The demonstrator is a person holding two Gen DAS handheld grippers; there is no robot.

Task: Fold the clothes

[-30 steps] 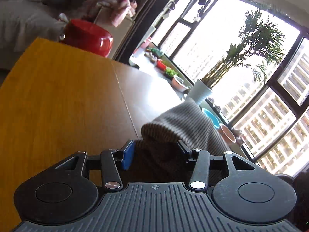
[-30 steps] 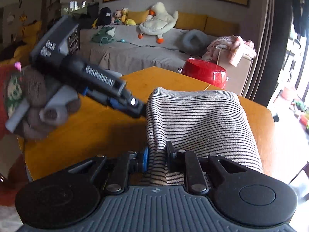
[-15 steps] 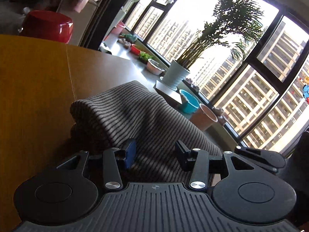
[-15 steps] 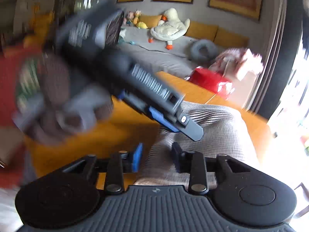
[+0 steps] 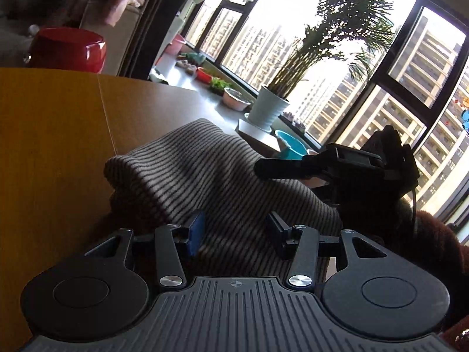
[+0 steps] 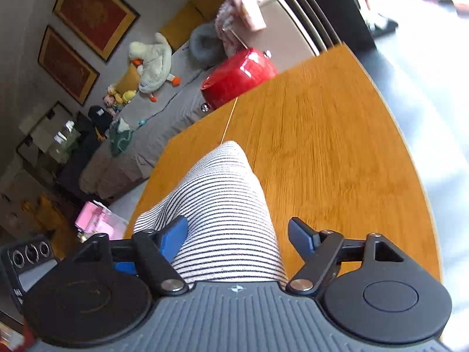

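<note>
Garment: a striped knit, folded, lies on the wooden table; in the right wrist view it runs from the camera toward the far table edge.
Left gripper: jaws partly open over the near part of the garment, the cloth between the pads; whether they press on it cannot be told.
Right gripper: jaws wide, having just been opening; the cloth lies between them, close by the left pad and clear of the right one.
Left view only: the right gripper seen from the side, low over the right of the garment; a window, a potted palm and bowls on the sill.
Right view only: a sofa with a plush duck, framed pictures on the wall.
Both views: a red pot past the far table edge.
</note>
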